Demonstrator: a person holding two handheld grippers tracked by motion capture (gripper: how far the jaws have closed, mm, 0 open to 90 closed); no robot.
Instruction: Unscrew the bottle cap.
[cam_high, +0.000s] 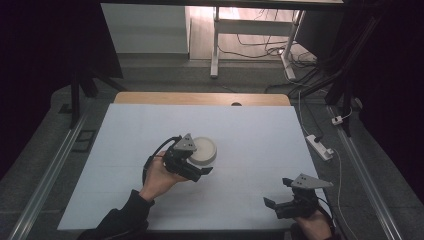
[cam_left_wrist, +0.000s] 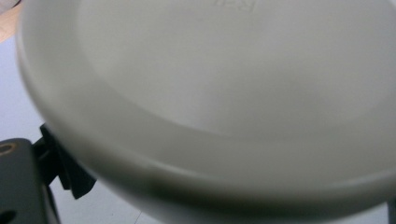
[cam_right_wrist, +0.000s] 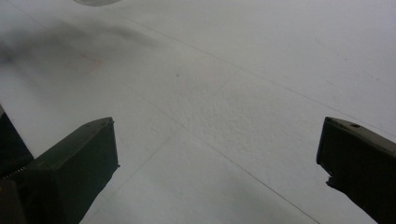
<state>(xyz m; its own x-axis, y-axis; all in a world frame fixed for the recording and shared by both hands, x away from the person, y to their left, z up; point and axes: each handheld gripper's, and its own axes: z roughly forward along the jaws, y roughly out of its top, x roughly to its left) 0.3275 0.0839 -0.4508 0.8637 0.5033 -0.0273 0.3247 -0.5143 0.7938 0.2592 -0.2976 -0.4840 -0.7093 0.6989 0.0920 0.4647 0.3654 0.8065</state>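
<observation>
Table (cam_high: 240, 125): white sheet over a wooden top whose far edge shows bare, with a small dark hole (cam_high: 236, 104) near the middle of that edge. Surroundings: grey floor on both sides; a white power strip (cam_high: 320, 146) with a trailing cable on the floor to the right of the table; a white desk frame (cam_high: 250, 30) with loose cables on the floor beyond the far edge. No other article lies on the sheet between the two grippers or near the bowl. Item: one white round bowl (cam_high: 204, 151), shallow, standing near the middle of the sheet, slightly left of centre. Left gripper (cam_high: 200, 169): held in the person's left hand (cam_high: 160, 177), set against the near-left side of the bowl, its grey three-cornered plate overlapping the bowl's rim in the high view. In the left gripper view the bowl (cam_left_wrist: 224, 102) sits very close and blurred, its rim curving low across the frame; one black jaw shows just under the rim at the lower left, the other is out of frame, so whether the jaws clasp the rim or merely stand at it cannot be told. Right gripper (cam_high: 281, 192): held in the person's right hand (cam_high: 312, 225) at the near right corner of the sheet, well apart from the bowl, jaws spread wide with bare sheet between them in the right gripper view (cam_right_wrist: 219, 154).
</observation>
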